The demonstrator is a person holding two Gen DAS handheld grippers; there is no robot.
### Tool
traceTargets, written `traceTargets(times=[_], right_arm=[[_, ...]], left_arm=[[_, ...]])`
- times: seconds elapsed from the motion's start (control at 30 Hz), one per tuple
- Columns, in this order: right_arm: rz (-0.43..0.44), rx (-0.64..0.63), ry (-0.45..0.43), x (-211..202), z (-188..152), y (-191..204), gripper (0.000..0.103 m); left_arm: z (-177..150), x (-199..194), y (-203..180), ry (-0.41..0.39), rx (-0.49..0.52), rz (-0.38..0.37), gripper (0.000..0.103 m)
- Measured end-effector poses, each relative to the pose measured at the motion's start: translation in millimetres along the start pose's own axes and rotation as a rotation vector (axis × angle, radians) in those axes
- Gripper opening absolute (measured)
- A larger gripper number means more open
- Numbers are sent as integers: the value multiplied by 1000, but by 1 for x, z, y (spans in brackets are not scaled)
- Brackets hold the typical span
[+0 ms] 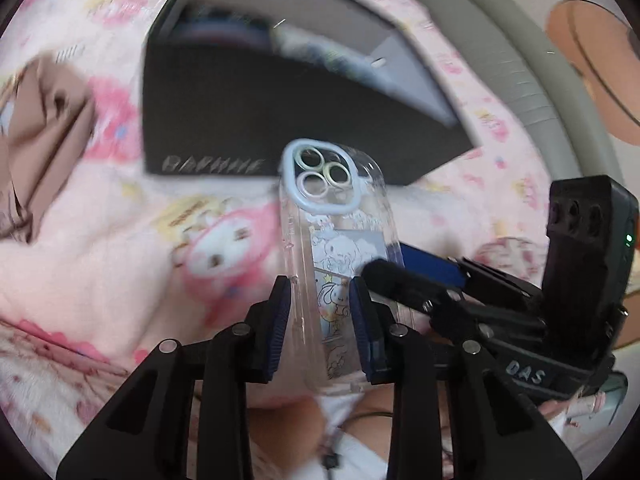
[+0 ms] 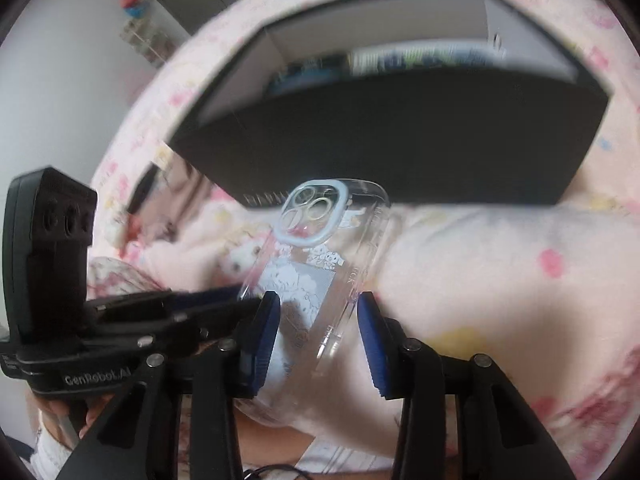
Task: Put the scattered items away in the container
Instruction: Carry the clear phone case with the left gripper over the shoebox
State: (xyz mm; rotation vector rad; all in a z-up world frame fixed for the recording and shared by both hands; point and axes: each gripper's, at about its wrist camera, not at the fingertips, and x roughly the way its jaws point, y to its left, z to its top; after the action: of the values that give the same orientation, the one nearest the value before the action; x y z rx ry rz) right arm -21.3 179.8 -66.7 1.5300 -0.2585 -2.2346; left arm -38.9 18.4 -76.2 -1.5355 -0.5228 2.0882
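Note:
A clear phone case (image 1: pixel 340 240) with cartoon prints and a pale blue camera ring is held above the pink bedding. My left gripper (image 1: pixel 322 304) is shut on its lower part. My right gripper (image 2: pixel 318 316) has its pads on both sides of the same case (image 2: pixel 320 256); the left pad touches it, and a small gap shows at the right pad. The right gripper's finger also shows in the left wrist view (image 1: pixel 404 280), against the case's right side. The black box (image 1: pixel 280 120) lies just beyond the case, open on top, with several items inside (image 2: pixel 400 60).
Pink cartoon-print bedding (image 1: pixel 120 260) covers the surface. A beige cloth (image 1: pixel 44 128) lies at the left. A grey padded edge (image 1: pixel 500 52) runs at the upper right. The left gripper's body (image 2: pixel 52 264) shows in the right wrist view.

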Motion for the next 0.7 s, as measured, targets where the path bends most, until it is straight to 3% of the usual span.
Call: traceTargets(times=[0.13,0.27,0.37,0.5,0.7], right_arm=[[12,-29,-135,-54,16,6,37],[34,-70,-217,-83,59,4,37],[30,-83,-215,-78,106,-4,37],[40,-71,-147,-46,149,-28,37],[50,-11,-44,1,154,-66,37]], left_arm=[[20,-34,-41,-91,85,-13,29],[67,-53,-58,-157,121,21,29],[107,-42,-60,-177,102,38,29],[139,-10,-43,-128,46,60,29],[157,38,-17,-44,-27,78,29]])
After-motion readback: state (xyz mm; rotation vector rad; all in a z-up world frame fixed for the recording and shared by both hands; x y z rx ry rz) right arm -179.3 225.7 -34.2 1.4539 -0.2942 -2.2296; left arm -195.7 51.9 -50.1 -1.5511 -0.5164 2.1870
